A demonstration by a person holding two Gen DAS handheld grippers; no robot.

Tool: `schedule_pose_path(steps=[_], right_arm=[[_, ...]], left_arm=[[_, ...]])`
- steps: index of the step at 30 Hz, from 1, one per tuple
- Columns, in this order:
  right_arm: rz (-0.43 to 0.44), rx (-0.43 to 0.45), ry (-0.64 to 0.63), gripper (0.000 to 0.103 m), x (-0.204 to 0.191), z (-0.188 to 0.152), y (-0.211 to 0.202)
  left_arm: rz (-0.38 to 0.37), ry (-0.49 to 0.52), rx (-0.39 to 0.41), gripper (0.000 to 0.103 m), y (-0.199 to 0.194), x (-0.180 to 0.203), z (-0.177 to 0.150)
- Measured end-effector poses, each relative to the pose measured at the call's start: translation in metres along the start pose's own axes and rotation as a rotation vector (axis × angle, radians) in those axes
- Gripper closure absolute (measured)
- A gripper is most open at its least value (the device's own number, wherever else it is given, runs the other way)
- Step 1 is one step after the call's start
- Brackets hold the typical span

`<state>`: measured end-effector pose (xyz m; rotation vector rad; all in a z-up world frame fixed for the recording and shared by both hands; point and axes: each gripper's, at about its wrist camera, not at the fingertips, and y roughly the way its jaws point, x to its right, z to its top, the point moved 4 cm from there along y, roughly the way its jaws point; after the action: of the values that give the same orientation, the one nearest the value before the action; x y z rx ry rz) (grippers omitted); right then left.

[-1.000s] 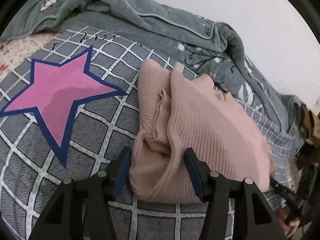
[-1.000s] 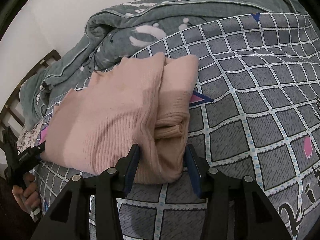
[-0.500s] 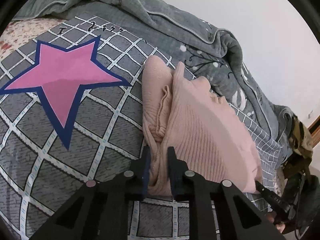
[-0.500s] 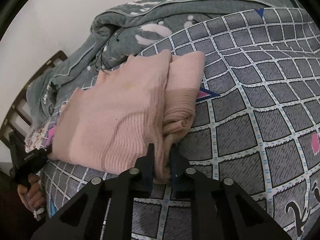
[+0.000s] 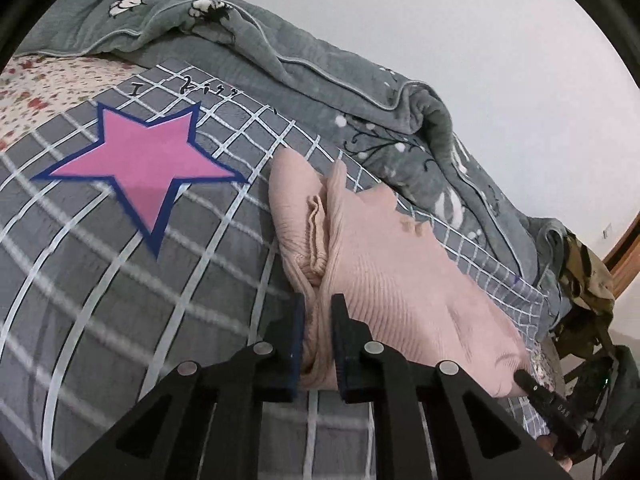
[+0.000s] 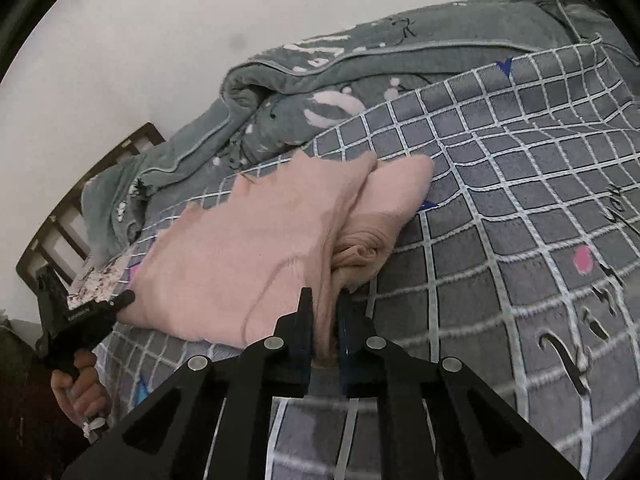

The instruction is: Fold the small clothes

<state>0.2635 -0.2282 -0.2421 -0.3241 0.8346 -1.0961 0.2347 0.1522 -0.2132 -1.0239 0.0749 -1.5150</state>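
A pink ribbed knit sweater point(image 5: 392, 280) lies partly folded on the grey checked bedspread point(image 5: 120, 300). My left gripper point(image 5: 318, 312) is shut on the near edge of the sweater at one end. The sweater also shows in the right wrist view point(image 6: 248, 256), where my right gripper point(image 6: 325, 308) is shut on its near edge at the other end. The pinched fabric is lifted slightly off the bed. Each gripper appears at the edge of the other's view, the right one point(image 5: 560, 412) and the left one point(image 6: 80, 316).
A rumpled grey-green quilt point(image 5: 320, 80) lies along the wall behind the sweater. A pink star point(image 5: 140, 164) is printed on the bedspread to the left. A wooden bed frame point(image 6: 80, 200) and a floral sheet point(image 5: 36, 88) show at the edges.
Both grippers went from open around the sweater's near edge to shut on it. They have since lifted and pulled the pinched fabric slightly.
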Motion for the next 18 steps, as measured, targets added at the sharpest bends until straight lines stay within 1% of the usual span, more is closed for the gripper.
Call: schedule_pose_path(steps=[4,7,11,13,15,16,17,18], right_arm=[[0.002,0.055,-0.043,0.093,-0.009,-0.011,-0.035],[0.013,0.072,-0.045,0.093,-0.011,-0.025,-0.059],[0.007,0.081,-0.036,0.093,-0.009,-0.05,-0.083],[0.003,0.07,-0.021,0.093,-0.005,-0.065,-0.092],[-0.011,0.045,-0.01,0.092,-0.002,-0.078,-0.094],[-0.046,0.027,-0.021,0.09,-0.002,-0.083,-0.093],[-0.074,0.022,-0.03,0.087,-0.002,-0.084,-0.093],[-0.099,0.027,-0.036,0.087,-0.003,-0.083,-0.094]], left_arm=[[-0.031,-0.012,-0.008,0.09,-0.028,-0.001,-0.021],[-0.033,0.024,-0.001,0.09,-0.051,0.002,-0.035],[-0.07,-0.006,-0.02,0.09,-0.076,-0.01,-0.065],[-0.065,0.004,-0.035,0.09,-0.081,-0.012,-0.075],[-0.052,0.028,-0.041,0.088,-0.082,-0.011,-0.077],[-0.038,0.039,-0.044,0.085,-0.081,-0.01,-0.076],[-0.018,0.048,-0.044,0.084,-0.08,-0.011,-0.075],[0.002,0.046,-0.04,0.081,-0.08,-0.012,-0.073]])
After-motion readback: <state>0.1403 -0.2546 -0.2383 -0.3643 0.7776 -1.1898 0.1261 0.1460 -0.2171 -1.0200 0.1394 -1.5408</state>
